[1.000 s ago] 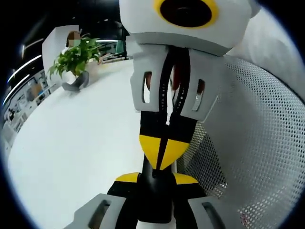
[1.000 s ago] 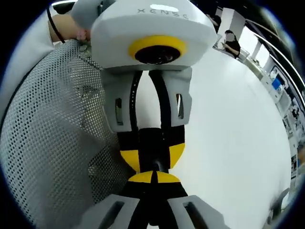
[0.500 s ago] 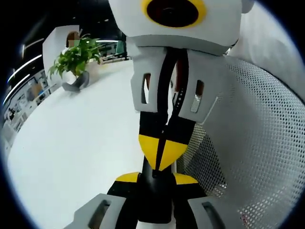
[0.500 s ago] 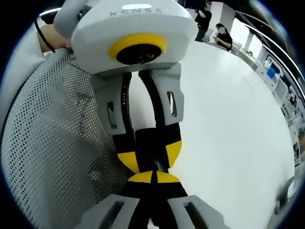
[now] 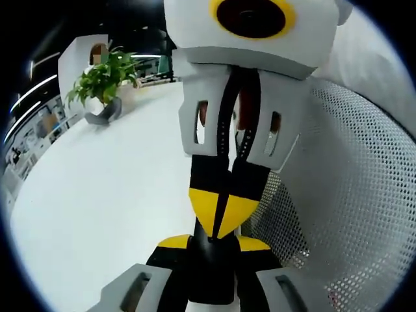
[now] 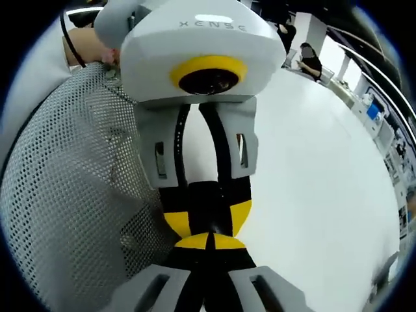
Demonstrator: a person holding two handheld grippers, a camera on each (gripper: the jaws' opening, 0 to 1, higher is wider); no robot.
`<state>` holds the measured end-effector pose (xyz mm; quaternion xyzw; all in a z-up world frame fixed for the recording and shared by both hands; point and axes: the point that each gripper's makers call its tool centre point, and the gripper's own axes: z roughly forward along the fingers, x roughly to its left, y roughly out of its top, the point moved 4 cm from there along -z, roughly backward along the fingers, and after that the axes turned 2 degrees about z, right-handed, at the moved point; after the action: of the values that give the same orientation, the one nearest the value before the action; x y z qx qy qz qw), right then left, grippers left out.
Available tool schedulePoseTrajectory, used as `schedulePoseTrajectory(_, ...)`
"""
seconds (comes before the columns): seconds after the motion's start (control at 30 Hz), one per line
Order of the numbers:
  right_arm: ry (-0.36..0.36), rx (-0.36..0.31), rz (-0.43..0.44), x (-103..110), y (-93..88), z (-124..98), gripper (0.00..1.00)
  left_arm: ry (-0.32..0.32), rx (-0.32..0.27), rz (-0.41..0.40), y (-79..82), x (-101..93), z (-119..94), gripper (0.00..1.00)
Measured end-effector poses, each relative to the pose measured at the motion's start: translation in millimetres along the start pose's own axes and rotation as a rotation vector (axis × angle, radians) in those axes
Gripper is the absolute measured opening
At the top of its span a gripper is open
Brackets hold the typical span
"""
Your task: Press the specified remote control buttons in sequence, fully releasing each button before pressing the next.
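Observation:
My left gripper (image 5: 213, 242) rises from the bottom of the left gripper view, its yellow-tipped jaws apart and closed on a slim black body (image 5: 211, 276) that I take for the remote control; no buttons show. Opposite it, my right gripper (image 5: 221, 218) comes down from the top, shut, its yellow tips meeting the end of that black body. In the right gripper view my right gripper (image 6: 208, 242) is shut, tip to tip with the left gripper (image 6: 207, 218), and the black body (image 6: 208, 198) sits between the left's yellow tips.
A white table (image 5: 97, 195) spreads to one side, with a potted plant (image 5: 101, 81) at its far edge. A grey perforated mesh surface (image 6: 65, 195) stands close beside both grippers. A hand (image 6: 91, 45) holds the left gripper. People sit far off (image 6: 312, 58).
Both views swayed a little and came back. The grippers stay tip to tip with the same hold.

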<state>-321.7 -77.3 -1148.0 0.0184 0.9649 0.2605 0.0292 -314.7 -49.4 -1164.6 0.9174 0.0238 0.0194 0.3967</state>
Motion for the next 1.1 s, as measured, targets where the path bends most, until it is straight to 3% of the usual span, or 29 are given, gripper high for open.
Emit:
schedulePoseTrajectory(0.37, 0.026, 0.055, -0.095, -1, 2.4, 3, 0.00, -0.001, 0.003, 0.001, 0.5, -0.4, 0, 0.24)
schedulePoseTrajectory(0.47, 0.037, 0.065, -0.072, -3, 3.2, 3, 0.00, 0.004, 0.013, 0.001, 1.1, -0.7, 0, 0.24)
schedulePoseTrajectory(0.6, 0.032, 0.026, -0.038, -3, 0.6, 2, 0.00, 0.006, 0.014, -0.002, 0.9, -0.5, 0, 0.24)
schedulePoseTrajectory(0.7, 0.052, -0.058, 0.031, -4, -0.6, 1, 0.00, 0.007, 0.014, -0.006, 0.7, -0.3, 0, 0.24)
schedulePoseTrajectory(0.77, 0.078, -0.141, 0.171, -6, -4.3, -2, 0.00, 0.008, 0.015, -0.007, 0.7, -0.3, 0, 0.24)
schedulePoseTrajectory(0.8, 0.089, -0.152, 0.194, -5, -6.6, -3, 0.00, 0.008, 0.015, -0.008, 0.8, -0.5, 0, 0.24)
schedulePoseTrajectory(0.87, 0.091, -0.145, 0.171, -6, -13.0, -7, 0.00, 0.009, 0.015, -0.008, 0.8, -0.6, 0, 0.24)
schedulePoseTrajectory(0.93, 0.086, -0.115, 0.064, -3, -20.9, -12, 0.00, 0.009, 0.016, -0.008, 0.9, -0.7, 0, 0.24)
schedulePoseTrajectory(1.0, 0.080, -0.122, 0.074, -1, -23.2, -15, 0.01, 0.008, 0.014, -0.009, 1.0, -0.8, 0, 0.24)
schedulePoseTrajectory(1.1, 0.068, -0.113, 0.087, -2, -29.0, -17, 0.11, 0.007, 0.011, -0.006, 1.2, -1.1, 0, 0.24)
